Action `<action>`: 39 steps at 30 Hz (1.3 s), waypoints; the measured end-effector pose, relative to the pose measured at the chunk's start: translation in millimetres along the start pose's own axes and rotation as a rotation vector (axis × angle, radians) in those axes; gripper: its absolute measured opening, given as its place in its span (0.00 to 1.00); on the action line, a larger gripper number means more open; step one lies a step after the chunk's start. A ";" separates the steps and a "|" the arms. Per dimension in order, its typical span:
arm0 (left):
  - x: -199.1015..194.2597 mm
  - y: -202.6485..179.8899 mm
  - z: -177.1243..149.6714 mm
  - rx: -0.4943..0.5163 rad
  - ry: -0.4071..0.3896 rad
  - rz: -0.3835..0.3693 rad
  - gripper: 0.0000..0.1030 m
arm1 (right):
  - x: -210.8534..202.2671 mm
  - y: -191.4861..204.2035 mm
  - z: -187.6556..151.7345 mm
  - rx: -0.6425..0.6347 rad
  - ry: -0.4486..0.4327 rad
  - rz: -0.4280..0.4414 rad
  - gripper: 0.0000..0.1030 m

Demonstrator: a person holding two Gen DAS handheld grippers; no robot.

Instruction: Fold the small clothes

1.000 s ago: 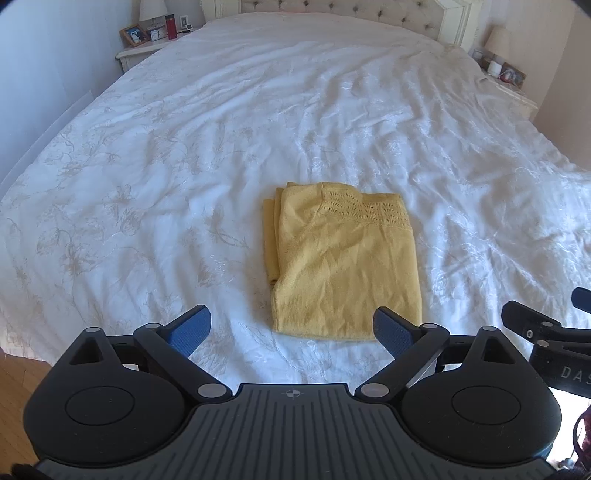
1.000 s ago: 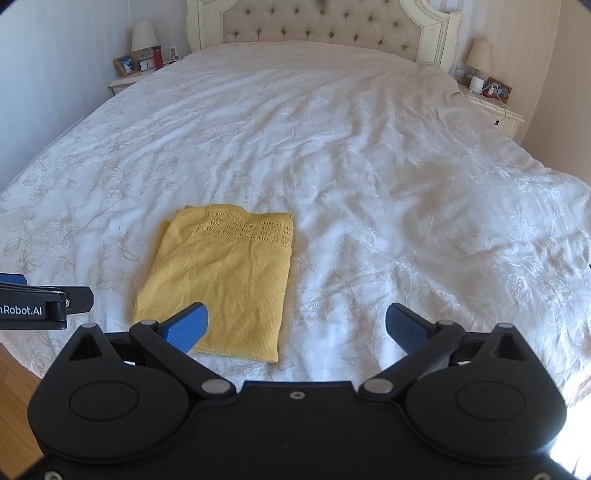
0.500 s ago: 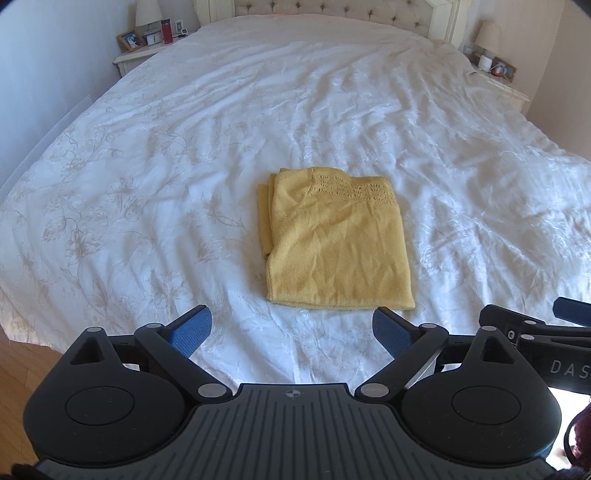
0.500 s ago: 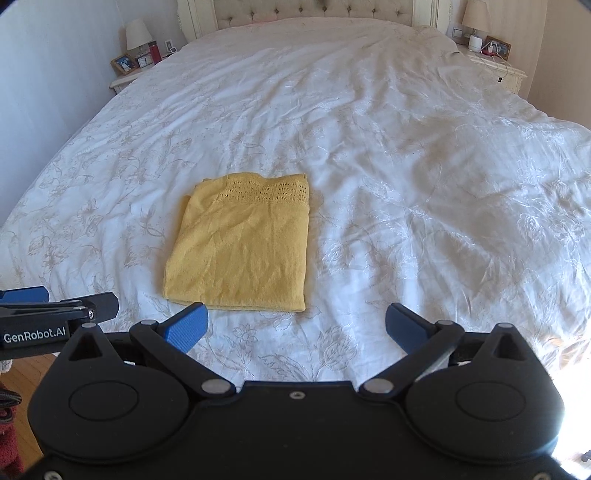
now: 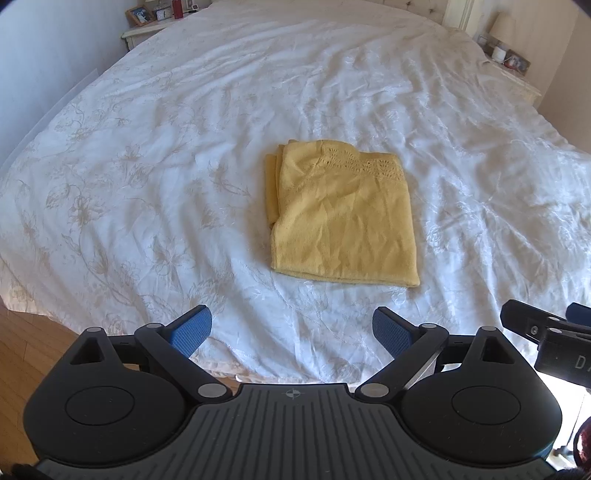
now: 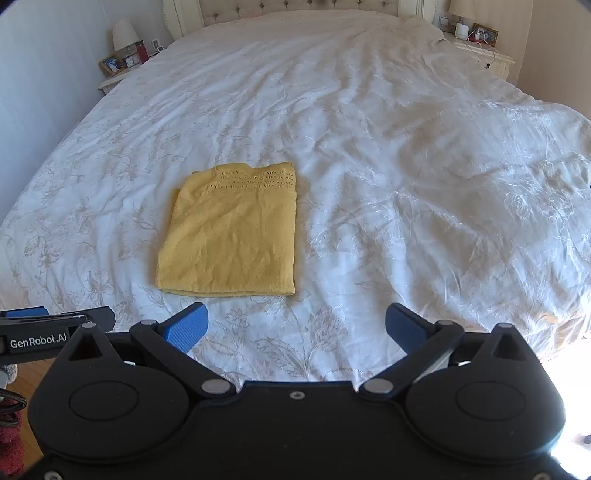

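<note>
A yellow knit garment (image 5: 341,218) lies folded into a neat rectangle on the white bedspread (image 5: 147,155), with a lace-patterned band along its far edge. In the right wrist view the same garment (image 6: 231,232) sits left of centre on the bedspread (image 6: 406,166). My left gripper (image 5: 291,328) hovers open over the bed's near edge, well short of the garment, nothing between its blue pads. My right gripper (image 6: 295,326) is open too, empty, to the garment's near right. Each gripper shows at the edge of the other's view: the right gripper (image 5: 546,332), the left gripper (image 6: 55,328).
A tufted headboard (image 6: 295,7) stands at the far end. Nightstands flank the bed: one at the left nightstand (image 6: 122,70) with a lamp and frames, one at the right nightstand (image 6: 480,40) with a lamp. Wooden floor (image 5: 26,354) shows beside the near bed edge.
Both grippers have pulled back and risen away from the folded garment, which now looks farther off. The garment itself has stayed put. Both stay open.
</note>
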State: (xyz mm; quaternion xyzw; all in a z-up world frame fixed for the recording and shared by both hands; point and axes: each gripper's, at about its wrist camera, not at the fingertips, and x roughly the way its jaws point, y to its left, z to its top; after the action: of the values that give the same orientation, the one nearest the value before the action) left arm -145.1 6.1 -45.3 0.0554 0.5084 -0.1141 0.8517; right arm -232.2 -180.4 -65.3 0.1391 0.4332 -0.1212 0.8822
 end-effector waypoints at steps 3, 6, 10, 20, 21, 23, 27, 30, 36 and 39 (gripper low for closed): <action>1.2 0.3 0.0 0.006 0.008 -0.002 0.92 | 0.7 0.9 0.1 0.000 0.000 0.001 0.99; 2.2 -0.1 -0.3 0.015 0.014 -0.002 0.92 | 2.1 3.2 0.3 0.005 0.006 0.006 0.99; 4.9 0.7 -0.5 0.026 0.025 -0.003 0.92 | 4.3 7.3 1.1 0.009 0.011 0.010 0.99; 8.7 4.8 -1.4 0.031 0.043 -0.007 0.92 | 9.7 11.0 0.4 0.027 0.031 0.019 0.99; 8.7 4.9 -1.5 0.033 0.044 -0.006 0.92 | 9.7 11.2 0.2 0.029 0.032 0.019 0.99; 9.0 5.0 -1.6 0.036 0.047 -0.006 0.92 | 9.7 10.9 0.4 0.030 0.032 0.019 0.99; 10.0 4.2 -1.5 0.043 0.051 -0.009 0.92 | 9.8 11.8 0.2 0.035 0.035 0.018 0.99; 10.4 3.7 -1.3 0.046 0.051 -0.010 0.92 | 10.0 12.2 0.7 0.038 0.037 0.018 0.99; 12.0 2.7 -1.0 0.052 0.058 -0.010 0.92 | 10.2 12.6 0.7 0.040 0.040 0.019 0.99; 12.5 2.4 -0.6 0.052 0.059 -0.010 0.92 | 10.9 12.9 0.9 0.041 0.041 0.018 0.99</action>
State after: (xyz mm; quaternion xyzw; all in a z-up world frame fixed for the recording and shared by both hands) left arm -139.3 6.9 -56.6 0.0783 0.5303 -0.1300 0.8341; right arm -220.8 -169.7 -71.7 0.1633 0.4472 -0.1192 0.8713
